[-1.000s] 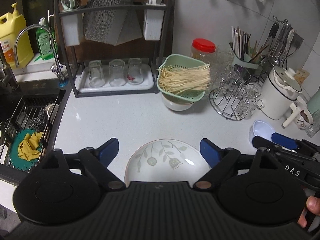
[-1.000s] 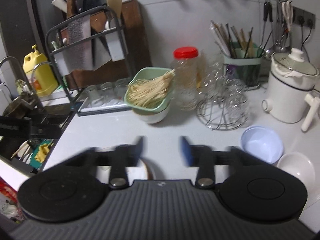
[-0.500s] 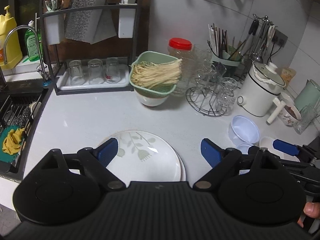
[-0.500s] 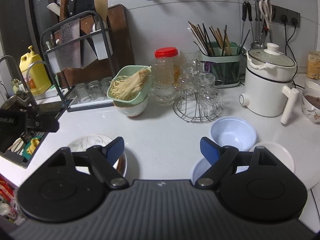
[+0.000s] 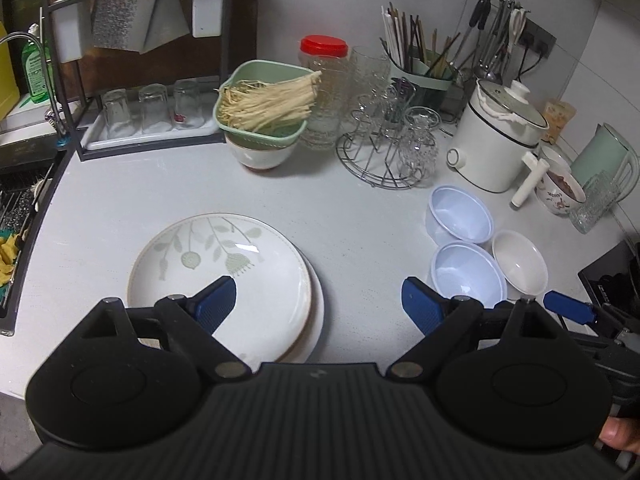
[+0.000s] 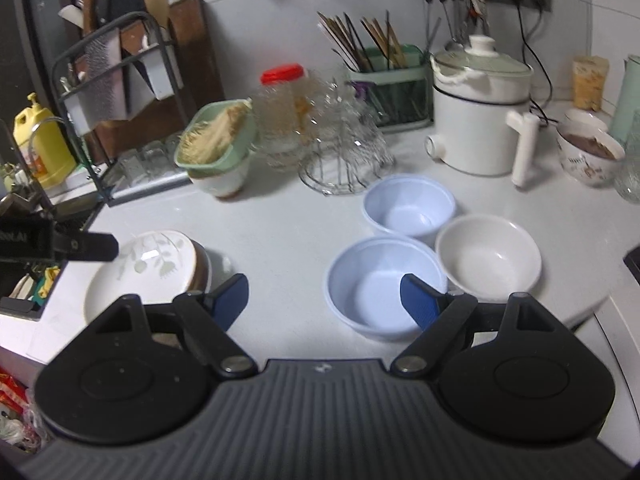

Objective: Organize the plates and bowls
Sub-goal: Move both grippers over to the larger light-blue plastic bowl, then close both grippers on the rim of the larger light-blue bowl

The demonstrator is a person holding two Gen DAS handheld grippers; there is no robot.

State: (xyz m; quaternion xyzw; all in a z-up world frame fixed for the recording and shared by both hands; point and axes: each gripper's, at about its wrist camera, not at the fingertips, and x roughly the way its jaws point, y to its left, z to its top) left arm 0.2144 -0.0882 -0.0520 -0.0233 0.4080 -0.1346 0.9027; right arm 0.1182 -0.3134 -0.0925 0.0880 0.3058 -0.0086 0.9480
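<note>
A leaf-patterned plate [image 5: 216,264] lies stacked on another plate on the white counter, also in the right wrist view [image 6: 144,268]. Two pale blue bowls [image 5: 460,216] [image 5: 468,276] and a white bowl [image 5: 520,264] sit together at the right; in the right wrist view they are the far blue bowl [image 6: 408,208], the near blue bowl [image 6: 380,284] and the white bowl [image 6: 488,256]. My left gripper [image 5: 320,308] is open and empty, above the plates' right edge. My right gripper [image 6: 324,300] is open and empty, its right finger over the near blue bowl.
A green colander of noodles on a bowl [image 5: 264,116], a wire rack of glasses [image 5: 384,148], a red-lidded jar [image 5: 324,80], a white cooker [image 5: 496,140] and a filled bowl [image 5: 560,192] stand behind. The sink [image 5: 16,216] lies left; a dish rack [image 5: 140,80] stands at the back.
Both grippers have moved right and closer to the counter. The bowls now lie nearer the right gripper, and the plates have shifted left in both views. Both stay open.
</note>
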